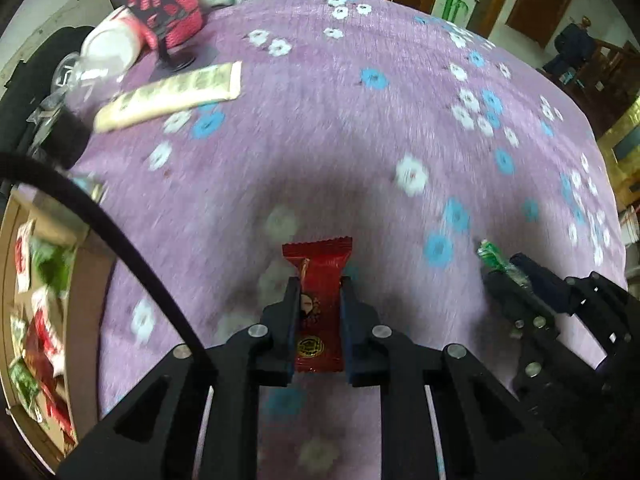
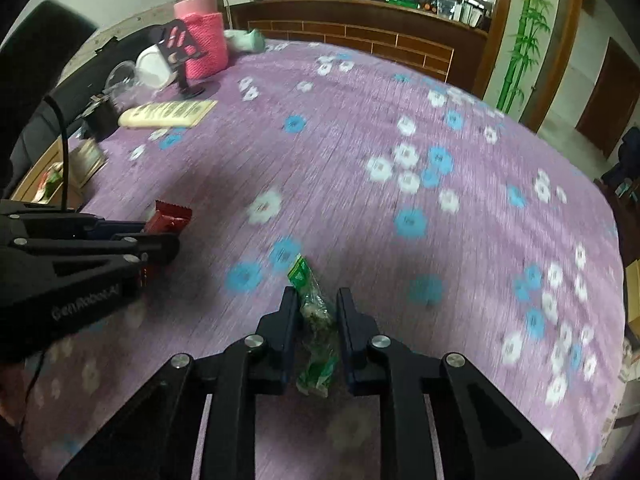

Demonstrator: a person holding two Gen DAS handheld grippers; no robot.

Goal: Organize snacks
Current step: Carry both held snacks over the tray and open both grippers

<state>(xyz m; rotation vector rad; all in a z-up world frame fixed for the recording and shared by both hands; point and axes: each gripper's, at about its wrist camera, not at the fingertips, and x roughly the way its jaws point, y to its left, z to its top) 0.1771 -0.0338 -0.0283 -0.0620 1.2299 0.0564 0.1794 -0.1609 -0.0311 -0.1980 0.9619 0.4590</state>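
A red wrapped snack (image 1: 319, 304) sits between the pads of my left gripper (image 1: 320, 290), which is shut on it just above the purple flowered tablecloth (image 1: 340, 128). My right gripper (image 2: 318, 300) is shut on a green and clear snack packet (image 2: 316, 324). In the left wrist view the right gripper (image 1: 516, 276) shows at the right with the green packet (image 1: 492, 256) sticking out of it. In the right wrist view the left gripper (image 2: 160, 236) shows at the left holding the red snack (image 2: 168, 216).
A wooden box (image 1: 8, 280) holding several red, green and white snack packets (image 1: 40, 320) lies at the left table edge. A long cream packet (image 1: 172, 94), a pink knitted jar (image 2: 202, 40), a white cup (image 2: 154, 65) and a black stand (image 2: 182, 50) crowd the far left. A black cable (image 1: 120, 248) crosses there.
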